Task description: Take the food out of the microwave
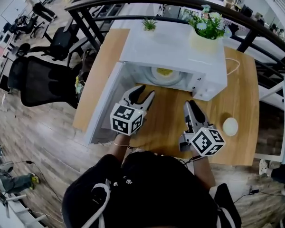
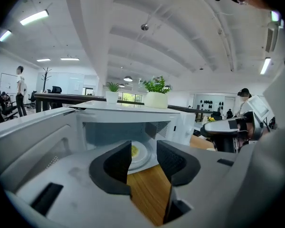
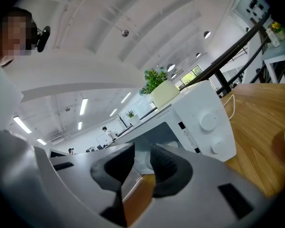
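The white microwave [image 1: 171, 51] stands on the wooden table [image 1: 240, 94], and its door [image 1: 104, 106] is swung open to the left. Inside it lies a white plate [image 1: 164, 76] with yellow food [image 1: 164, 71] on it. In the left gripper view the plate [image 2: 143, 156] and food [image 2: 134, 150] show between the jaws, some way off. My left gripper [image 1: 142, 95] is open and empty just in front of the cavity. My right gripper [image 1: 190, 106] hovers over the table below the control panel; its jaws stand a little apart with nothing between them [image 3: 142, 163].
A potted plant [image 1: 208, 30] and a smaller one [image 1: 149, 25] sit on top of the microwave. A white round object [image 1: 230, 126] lies on the table at the right. A black office chair [image 1: 42, 82] stands left of the table, and a black railing [image 1: 180, 1] runs behind it.
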